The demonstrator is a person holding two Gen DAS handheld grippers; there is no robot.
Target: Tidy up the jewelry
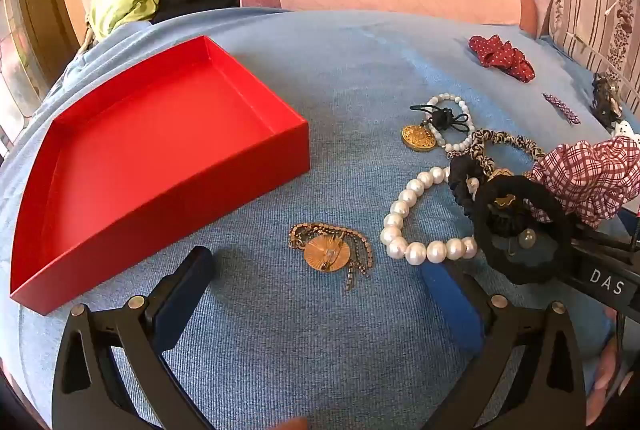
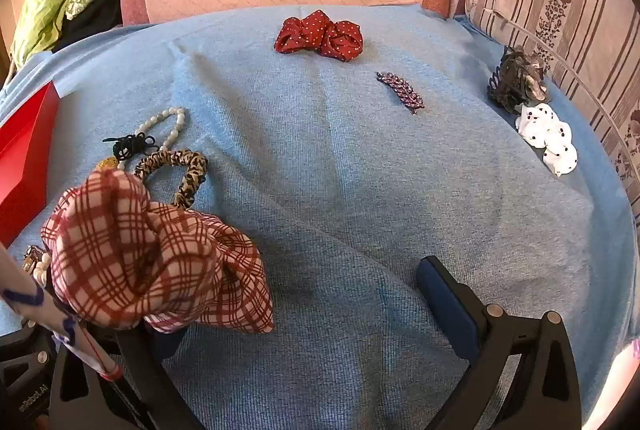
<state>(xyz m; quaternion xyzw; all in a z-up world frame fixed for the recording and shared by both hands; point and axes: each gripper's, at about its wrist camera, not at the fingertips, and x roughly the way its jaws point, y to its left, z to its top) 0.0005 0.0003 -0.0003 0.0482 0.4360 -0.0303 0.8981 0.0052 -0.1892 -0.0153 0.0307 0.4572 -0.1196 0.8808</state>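
Observation:
An open red box (image 1: 160, 166) lies empty on the blue cloth at the left. My left gripper (image 1: 316, 266) is open just above the cloth, and a gold pendant on a chain (image 1: 330, 252) lies between its fingertips, untouched. A pearl bracelet (image 1: 408, 226) lies just right of it. My right gripper (image 2: 296, 294) is open too. A red plaid scrunchie (image 2: 152, 254) is draped over its left finger and hides it, and a black scrunchie (image 1: 520, 226) sits by that finger's tip. Only the right finger (image 2: 444, 302) shows bare.
A white bead bracelet with a gold medallion (image 1: 418, 138), a leopard scrunchie (image 2: 180, 166), a red dotted scrunchie (image 2: 320, 36), a purple barrette (image 2: 400, 92), a dark claw clip (image 2: 516, 78) and a white dotted scrunchie (image 2: 548, 138) lie on the cloth. Cushions and bedding line the back.

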